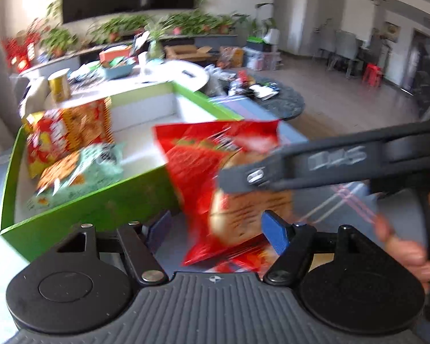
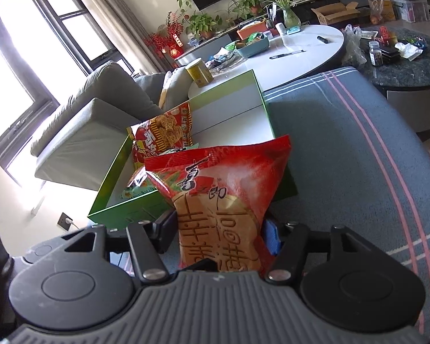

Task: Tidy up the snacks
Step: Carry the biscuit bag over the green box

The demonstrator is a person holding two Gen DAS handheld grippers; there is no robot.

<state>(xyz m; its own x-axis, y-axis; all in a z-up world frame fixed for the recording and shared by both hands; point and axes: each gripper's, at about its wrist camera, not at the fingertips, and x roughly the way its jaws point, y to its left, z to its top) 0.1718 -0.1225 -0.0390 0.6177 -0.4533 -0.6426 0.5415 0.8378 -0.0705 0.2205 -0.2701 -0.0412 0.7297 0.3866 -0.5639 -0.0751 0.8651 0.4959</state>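
A red snack bag (image 2: 220,197) stands upright between the fingers of my right gripper (image 2: 219,233), which is shut on its lower part. The same bag (image 1: 215,177) shows in the left wrist view, with the right gripper's black body (image 1: 315,163) across it. My left gripper (image 1: 218,229) is open around the bag's bottom, its blue pad (image 1: 275,235) beside it. Just behind stands a green box (image 2: 123,215), also in the left wrist view (image 1: 100,203). It holds a red-yellow snack bag (image 1: 68,134) and a pale green bag (image 1: 80,169).
The box sits on a grey-blue striped cloth (image 2: 344,143). Behind it is a white oval table (image 2: 301,54) with a yellow can (image 2: 199,71) and a blue basket (image 2: 250,47). A grey sofa (image 2: 97,120) is at the left, a dark round table (image 2: 410,66) at the right.
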